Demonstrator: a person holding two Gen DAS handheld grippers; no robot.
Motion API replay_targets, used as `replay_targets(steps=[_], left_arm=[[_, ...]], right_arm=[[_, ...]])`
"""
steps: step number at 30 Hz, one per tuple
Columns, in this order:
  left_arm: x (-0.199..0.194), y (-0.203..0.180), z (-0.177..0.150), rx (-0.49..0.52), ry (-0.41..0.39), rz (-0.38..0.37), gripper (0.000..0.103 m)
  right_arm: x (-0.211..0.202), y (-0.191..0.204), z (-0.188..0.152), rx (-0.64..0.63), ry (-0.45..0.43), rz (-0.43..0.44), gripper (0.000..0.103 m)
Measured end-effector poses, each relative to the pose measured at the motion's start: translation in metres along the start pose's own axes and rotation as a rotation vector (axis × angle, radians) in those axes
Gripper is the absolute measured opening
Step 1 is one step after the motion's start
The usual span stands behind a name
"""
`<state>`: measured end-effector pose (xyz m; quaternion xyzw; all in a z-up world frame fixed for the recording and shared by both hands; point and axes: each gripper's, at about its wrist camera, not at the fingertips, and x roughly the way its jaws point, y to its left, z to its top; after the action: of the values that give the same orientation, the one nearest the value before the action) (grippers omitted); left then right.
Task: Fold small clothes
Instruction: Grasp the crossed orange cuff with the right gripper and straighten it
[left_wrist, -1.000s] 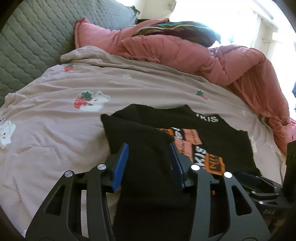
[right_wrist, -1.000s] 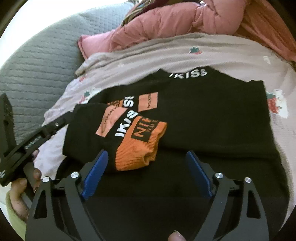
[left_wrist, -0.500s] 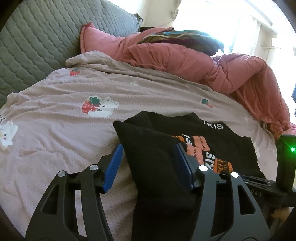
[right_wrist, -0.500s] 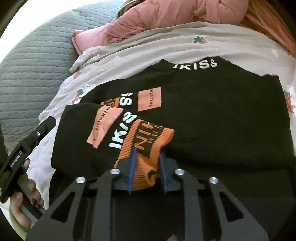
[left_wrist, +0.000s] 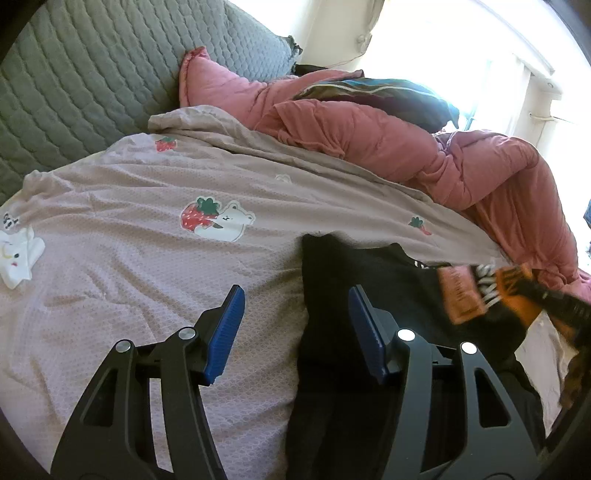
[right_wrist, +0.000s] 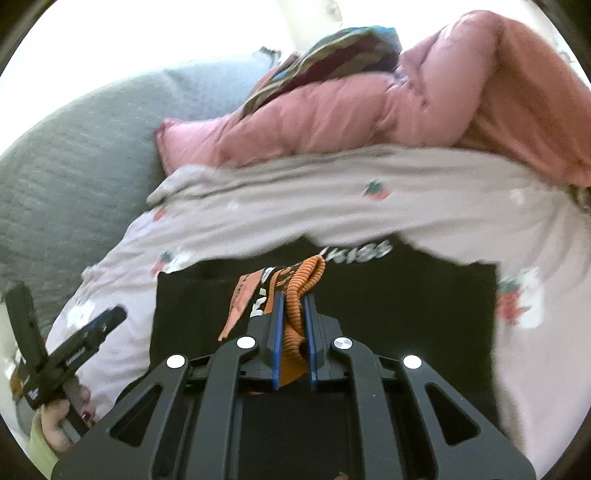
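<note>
Garment: a black top (right_wrist: 424, 317) with orange patches and white lettering lies on the pale strawberry-print sheet (left_wrist: 147, 266).
Right gripper (right_wrist: 293, 306): fingers pinched tight on the orange ribbed cuff (right_wrist: 301, 291) of a sleeve, holding it above the black body of the top.
Left gripper (left_wrist: 295, 314): fingers apart, gripping nothing; the top's folded left edge runs between them, nearer the right-hand pad.
Behind: a pink quilt (left_wrist: 388, 147) heaped against the grey quilted headboard (left_wrist: 92, 74).

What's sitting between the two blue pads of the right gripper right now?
The orange ribbed cuff of the black sweater is pinched between the pads of the right gripper; the right wrist view shows it clearly.
</note>
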<state>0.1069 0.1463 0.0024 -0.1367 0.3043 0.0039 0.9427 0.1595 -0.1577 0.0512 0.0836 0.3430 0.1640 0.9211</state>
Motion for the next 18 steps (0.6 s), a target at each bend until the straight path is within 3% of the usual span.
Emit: replay_targets(steps=[5, 10, 18], left_arm=[[0.001, -0.005, -0.001, 0.025, 0.005, 0.003, 0.051], [0.005, -0.016, 0.001, 0.055, 0.028, 0.006, 0.051], [0.034, -0.066, 0.009, 0.151, 0.132, 0.007, 0.051]], right_arm=[[-0.013, -0.036, 0.006, 0.03, -0.038, -0.088, 0.009], [-0.01, -0.063, -0.003, 0.061, -0.021, -0.133, 0.008], [0.0, -0.075, -0.021, 0.062, 0.02, -0.171, 0.008]])
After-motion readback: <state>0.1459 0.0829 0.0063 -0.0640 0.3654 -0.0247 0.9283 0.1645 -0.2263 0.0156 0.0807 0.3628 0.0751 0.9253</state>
